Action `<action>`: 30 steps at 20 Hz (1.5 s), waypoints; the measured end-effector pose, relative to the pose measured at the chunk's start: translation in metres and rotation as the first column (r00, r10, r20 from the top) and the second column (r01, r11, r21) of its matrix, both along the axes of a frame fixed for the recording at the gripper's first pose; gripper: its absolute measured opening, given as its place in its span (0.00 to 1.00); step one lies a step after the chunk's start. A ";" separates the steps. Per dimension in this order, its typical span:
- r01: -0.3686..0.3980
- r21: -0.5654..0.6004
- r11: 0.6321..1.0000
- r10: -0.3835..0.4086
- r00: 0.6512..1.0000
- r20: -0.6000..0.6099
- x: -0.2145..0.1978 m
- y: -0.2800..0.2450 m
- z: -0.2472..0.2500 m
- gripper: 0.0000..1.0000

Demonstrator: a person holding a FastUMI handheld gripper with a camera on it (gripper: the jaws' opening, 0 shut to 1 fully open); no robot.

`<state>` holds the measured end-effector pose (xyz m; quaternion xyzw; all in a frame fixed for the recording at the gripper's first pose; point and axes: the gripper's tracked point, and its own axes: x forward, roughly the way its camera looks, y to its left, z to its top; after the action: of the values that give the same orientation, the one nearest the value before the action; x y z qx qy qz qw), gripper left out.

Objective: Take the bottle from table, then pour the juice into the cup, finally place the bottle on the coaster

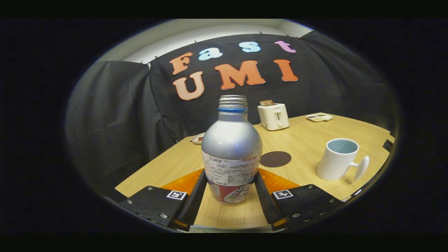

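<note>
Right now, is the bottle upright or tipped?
Upright: the bottle stands on the table, neck up, between the gripper fingers.

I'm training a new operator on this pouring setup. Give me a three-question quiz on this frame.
1. True or false: the bottle stands upright between the gripper's two fingers.
2. What lies on the table just beyond the bottle, toward the cup? A) the coaster B) a spoon C) a lid
3. Fill in: the bottle's neck shows bare threads, so it has no ____.

Key: 1 true, both fingers press its sides. 2 A. 3 cap.
</note>
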<state>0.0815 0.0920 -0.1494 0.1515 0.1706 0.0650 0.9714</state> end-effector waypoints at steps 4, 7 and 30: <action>0.032 0.154 0.988 -0.024 0.998 -0.052 0.003 -0.010 -0.003 0.74; 0.061 0.203 0.977 -0.047 0.996 -0.073 0.006 -0.023 -0.005 0.74; 0.162 0.850 0.501 -0.044 0.986 -0.162 0.021 -0.077 0.044 0.74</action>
<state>0.1023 0.0149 -0.1056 0.6267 0.1641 0.0741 0.7582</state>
